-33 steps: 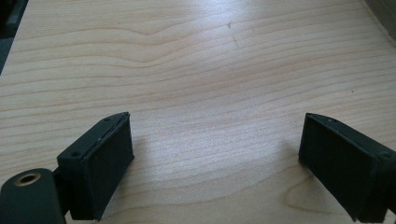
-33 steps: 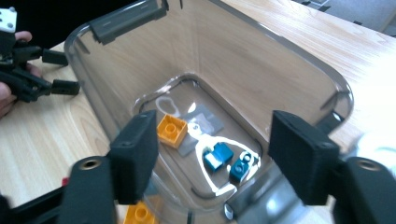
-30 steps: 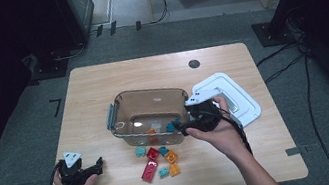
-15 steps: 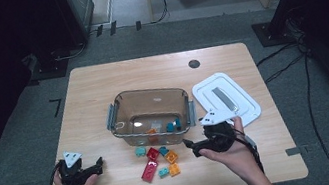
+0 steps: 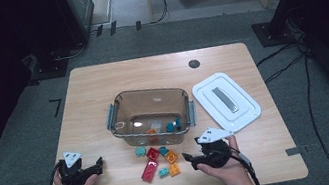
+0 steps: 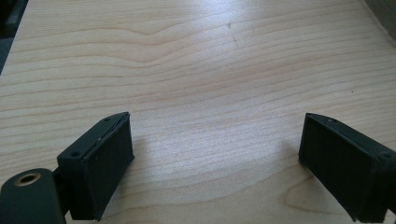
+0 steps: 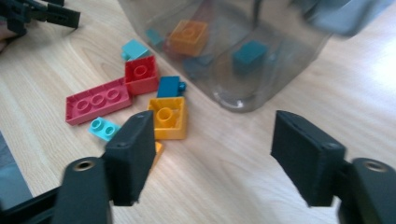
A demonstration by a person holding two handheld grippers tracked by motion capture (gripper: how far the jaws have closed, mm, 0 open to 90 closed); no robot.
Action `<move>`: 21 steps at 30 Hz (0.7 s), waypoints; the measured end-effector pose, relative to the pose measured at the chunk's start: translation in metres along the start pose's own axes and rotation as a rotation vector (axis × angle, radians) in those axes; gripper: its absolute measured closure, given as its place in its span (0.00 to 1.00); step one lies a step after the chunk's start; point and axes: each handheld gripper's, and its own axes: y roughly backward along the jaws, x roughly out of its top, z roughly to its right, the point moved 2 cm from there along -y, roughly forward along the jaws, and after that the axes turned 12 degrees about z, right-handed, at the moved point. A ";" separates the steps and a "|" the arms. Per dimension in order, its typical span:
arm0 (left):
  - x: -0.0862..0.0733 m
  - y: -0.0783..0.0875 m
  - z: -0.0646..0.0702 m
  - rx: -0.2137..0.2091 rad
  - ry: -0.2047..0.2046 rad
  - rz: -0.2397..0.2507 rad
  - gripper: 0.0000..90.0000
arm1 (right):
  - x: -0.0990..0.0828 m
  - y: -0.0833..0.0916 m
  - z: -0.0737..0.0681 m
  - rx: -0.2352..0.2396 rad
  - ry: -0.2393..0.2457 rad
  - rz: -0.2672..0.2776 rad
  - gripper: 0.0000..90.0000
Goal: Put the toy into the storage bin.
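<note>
Lying among loose bricks just in front of the bin [image 5: 150, 112], the orange brick [image 7: 168, 117], judged light, stiff and smooth, is best pinched across its flat sides by the empty, spread right gripper [image 7: 212, 156], whose jaws have just been closing

Loose toy bricks [image 5: 156, 161] lie flat on desk [image 5: 101, 93] just before clear bin [image 5: 149, 111]: red, orange, teal; more bricks inside bin.
</note>
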 end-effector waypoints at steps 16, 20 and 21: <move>0.000 0.000 0.000 0.000 0.000 0.000 0.11 | -0.021 -0.051 -0.028 0.020 -0.027 -0.035 0.46; 0.000 0.000 0.000 0.000 0.000 0.000 0.11 | -0.023 -0.057 -0.031 0.004 -0.015 -0.052 0.48; 0.000 0.000 0.000 0.000 0.000 0.000 0.11 | -0.025 -0.059 -0.032 -0.002 -0.006 -0.058 0.50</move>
